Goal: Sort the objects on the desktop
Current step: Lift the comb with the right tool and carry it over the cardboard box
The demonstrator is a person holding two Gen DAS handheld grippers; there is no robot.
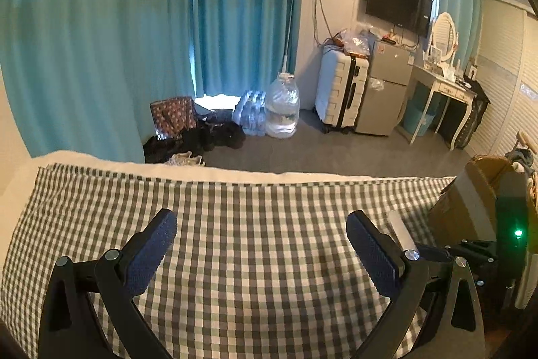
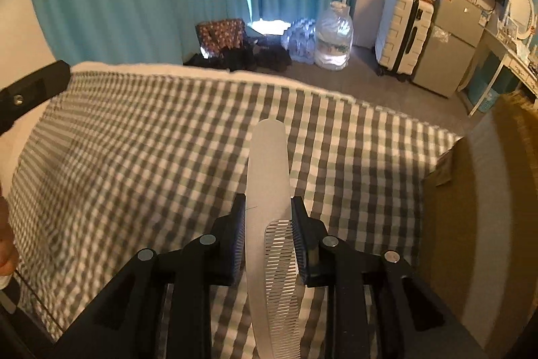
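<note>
My right gripper [image 2: 268,217] is shut on a white comb [image 2: 267,177]. The comb's handle points forward over the checkered cloth [image 2: 151,157], and its teeth lie between the pads. The comb also shows in the left wrist view [image 1: 400,231], just right of my left gripper's right finger, with the right gripper's body behind it. My left gripper [image 1: 261,229] is open and empty, hovering above the checkered cloth [image 1: 252,224].
A brown cardboard box [image 2: 477,207] stands at the right edge of the cloth; it also shows in the left wrist view [image 1: 470,201]. Beyond the table edge are teal curtains [image 1: 101,39], a water jug [image 1: 282,106], a suitcase [image 1: 339,90] and a small fridge [image 1: 386,90].
</note>
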